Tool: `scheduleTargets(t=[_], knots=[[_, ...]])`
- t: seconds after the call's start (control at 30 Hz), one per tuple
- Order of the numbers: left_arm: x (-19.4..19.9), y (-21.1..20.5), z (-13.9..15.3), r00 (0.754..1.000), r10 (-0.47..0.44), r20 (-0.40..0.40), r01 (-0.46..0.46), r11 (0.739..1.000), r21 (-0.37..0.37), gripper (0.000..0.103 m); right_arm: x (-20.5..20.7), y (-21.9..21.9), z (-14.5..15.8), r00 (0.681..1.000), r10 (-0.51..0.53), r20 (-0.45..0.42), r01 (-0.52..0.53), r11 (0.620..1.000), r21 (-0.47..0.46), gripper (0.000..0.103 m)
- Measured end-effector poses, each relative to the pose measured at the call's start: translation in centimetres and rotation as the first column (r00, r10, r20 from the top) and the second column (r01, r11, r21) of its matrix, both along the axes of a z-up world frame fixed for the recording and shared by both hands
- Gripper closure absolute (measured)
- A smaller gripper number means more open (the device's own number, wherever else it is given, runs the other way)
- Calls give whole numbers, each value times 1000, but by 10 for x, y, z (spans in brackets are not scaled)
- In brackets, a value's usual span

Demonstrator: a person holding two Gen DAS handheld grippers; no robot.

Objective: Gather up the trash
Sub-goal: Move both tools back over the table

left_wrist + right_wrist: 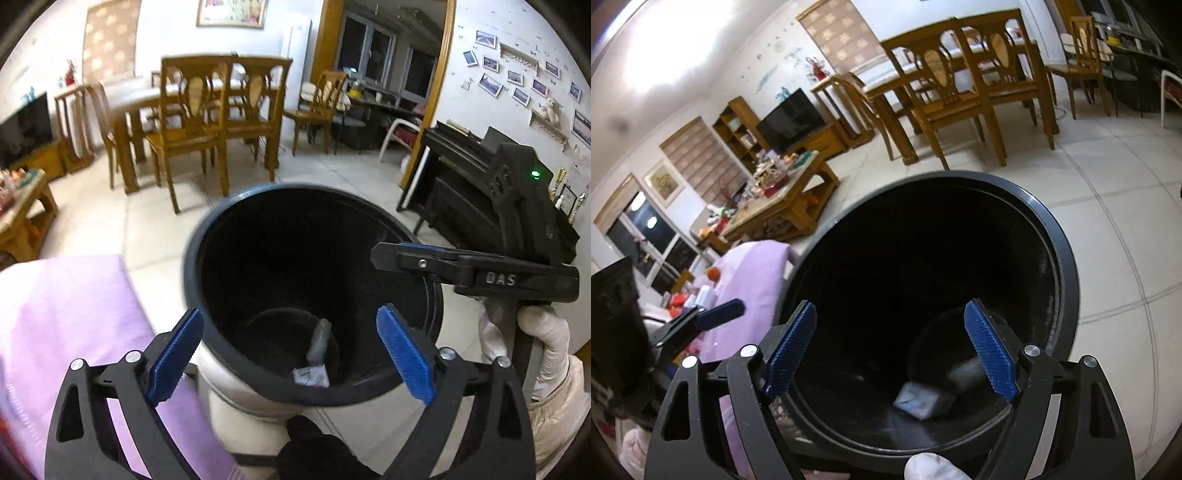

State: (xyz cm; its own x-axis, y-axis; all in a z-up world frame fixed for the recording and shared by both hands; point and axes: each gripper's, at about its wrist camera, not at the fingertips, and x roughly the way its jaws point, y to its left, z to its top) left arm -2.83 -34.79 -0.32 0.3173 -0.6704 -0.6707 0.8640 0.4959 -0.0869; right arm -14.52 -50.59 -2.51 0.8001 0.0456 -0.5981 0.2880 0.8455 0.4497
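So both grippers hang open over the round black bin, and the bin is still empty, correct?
Not empty. Both wrist views show trash at the bottom of the round black bin: a small white-labelled packet and a greyish wrapper. The left gripper and right gripper are open above it.

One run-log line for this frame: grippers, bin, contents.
left gripper: open, empty | right gripper: open, empty | both over trash bin | wrappers at bin bottom | purple cloth beside bin

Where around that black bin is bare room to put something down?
The tiled floor between the bin and the dining chairs is bare. The purple cloth beside the bin is mostly clear near it. The coffee table is crowded with clutter.
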Motion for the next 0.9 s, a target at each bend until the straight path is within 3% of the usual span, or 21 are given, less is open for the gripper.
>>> scheduleTargets(t=[0.17, 0.37, 0.47, 0.57, 0.7, 0.9], knots=[[-22, 33, 21, 989, 97, 108, -96, 995, -10, 5, 1, 29, 20, 997, 35, 65, -31, 998, -61, 10], [-42, 86, 43, 940, 275, 204, -276, 961, -23, 5, 7, 86, 51, 982, 128, 138, -110, 985, -132, 6], [-48, 118, 50, 897, 372, 240, -376, 926, -33, 5, 18, 120, 66, 971, 183, 154, -159, 975, -158, 5], [-47, 142, 56, 868, 437, 235, -439, 897, -45, 5, 31, 155, 77, 958, 242, 156, -214, 960, -179, 5], [-44, 183, 65, 810, 535, 238, -536, 842, -68, 5, 50, 207, 89, 933, 322, 161, -288, 936, -201, 5], [-40, 235, 69, 745, 622, 240, -620, 779, -94, 5, 72, 271, 99, 899, 407, 160, -371, 903, -215, 5]])
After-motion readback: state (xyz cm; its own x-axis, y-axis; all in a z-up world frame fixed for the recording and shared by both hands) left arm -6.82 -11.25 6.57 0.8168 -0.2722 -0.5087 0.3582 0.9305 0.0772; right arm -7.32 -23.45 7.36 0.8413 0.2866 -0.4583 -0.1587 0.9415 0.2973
